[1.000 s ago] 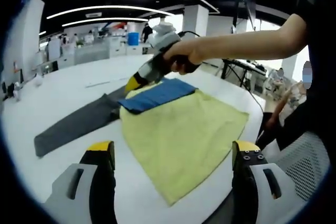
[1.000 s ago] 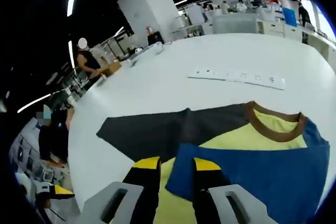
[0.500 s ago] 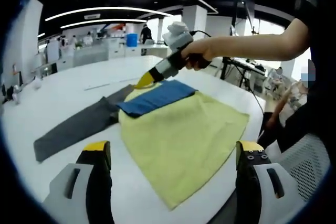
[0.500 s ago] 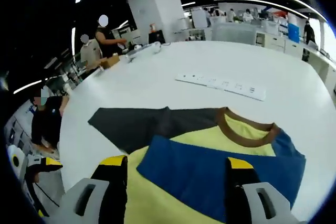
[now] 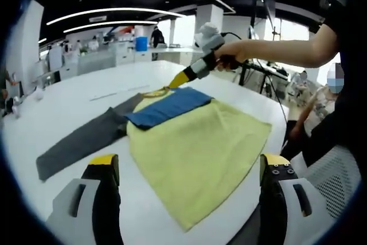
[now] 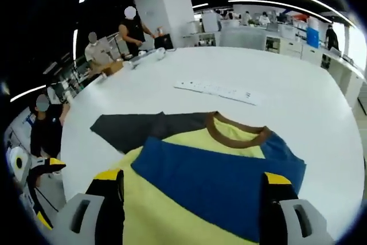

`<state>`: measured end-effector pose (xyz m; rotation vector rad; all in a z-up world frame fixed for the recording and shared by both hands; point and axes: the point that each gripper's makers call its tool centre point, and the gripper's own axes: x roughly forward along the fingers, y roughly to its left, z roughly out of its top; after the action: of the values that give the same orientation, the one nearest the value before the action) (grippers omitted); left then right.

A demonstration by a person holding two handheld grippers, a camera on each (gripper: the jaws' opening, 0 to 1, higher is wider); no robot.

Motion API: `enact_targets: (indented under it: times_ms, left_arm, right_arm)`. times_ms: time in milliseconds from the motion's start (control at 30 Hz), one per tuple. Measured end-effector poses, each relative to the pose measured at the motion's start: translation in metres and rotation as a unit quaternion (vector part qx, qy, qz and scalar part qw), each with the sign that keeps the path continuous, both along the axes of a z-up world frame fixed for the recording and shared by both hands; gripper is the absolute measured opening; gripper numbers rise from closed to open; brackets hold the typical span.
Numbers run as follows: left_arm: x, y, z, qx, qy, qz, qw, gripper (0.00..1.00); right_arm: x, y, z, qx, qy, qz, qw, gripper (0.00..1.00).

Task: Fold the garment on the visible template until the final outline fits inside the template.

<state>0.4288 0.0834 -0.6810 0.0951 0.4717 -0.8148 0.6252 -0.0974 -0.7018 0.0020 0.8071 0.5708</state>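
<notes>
table: you've got a big white table (image 6: 298,93), smooth top, curved edge.
garment: yellow tee (image 5: 198,147) lies flat on it, blue sleeve (image 6: 221,179) folded across the chest, brown collar (image 6: 234,133) at the top.
template: dark grey sheet (image 5: 80,140) lies flat on the table, partly under the tee, sticking out past its sleeve side.
strip: long white strip (image 6: 217,90) lies on the table beyond the tee's collar, well apart.

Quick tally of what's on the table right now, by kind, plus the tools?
Shirt, yellow with a blue sleeve folded across: 1
Dark grey template under it: 1
White strip beyond the collar: 1
Tools, left and right, both open and off the cloth: 2
Total: 5
</notes>
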Motion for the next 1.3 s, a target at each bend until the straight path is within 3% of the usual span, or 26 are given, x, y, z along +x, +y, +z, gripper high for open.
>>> enact_targets:
  times_ms: [333, 467, 633, 1067, 1300]
  left_arm:
    - [0.0, -0.002, 0.003, -0.003, -0.002, 0.001, 1.0, 0.99]
    - [0.0, -0.004, 0.004, -0.003, -0.003, 0.002, 1.0, 0.99]
    - [-0.001, -0.006, 0.004, -0.004, -0.002, 0.0, 1.0, 0.99]
    - [-0.001, -0.006, 0.004, -0.001, 0.0, 0.002, 1.0, 0.98]
    - [-0.001, -0.007, 0.004, 0.0, 0.001, 0.002, 1.0, 0.98]
  right_arm:
    - [-0.012, -0.046, -0.01, -0.003, 0.007, -0.031, 0.9995, 0.9]
    - [-0.015, -0.064, -0.015, 0.018, 0.022, -0.052, 0.9982, 0.86]
    - [-0.023, -0.087, -0.022, -0.004, 0.02, -0.045, 0.9988, 0.79]
    - [-0.039, -0.133, -0.048, -0.035, 0.033, -0.062, 0.9969, 0.33]
    - [-0.047, -0.147, -0.06, -0.056, 0.039, -0.061, 0.9958, 0.19]
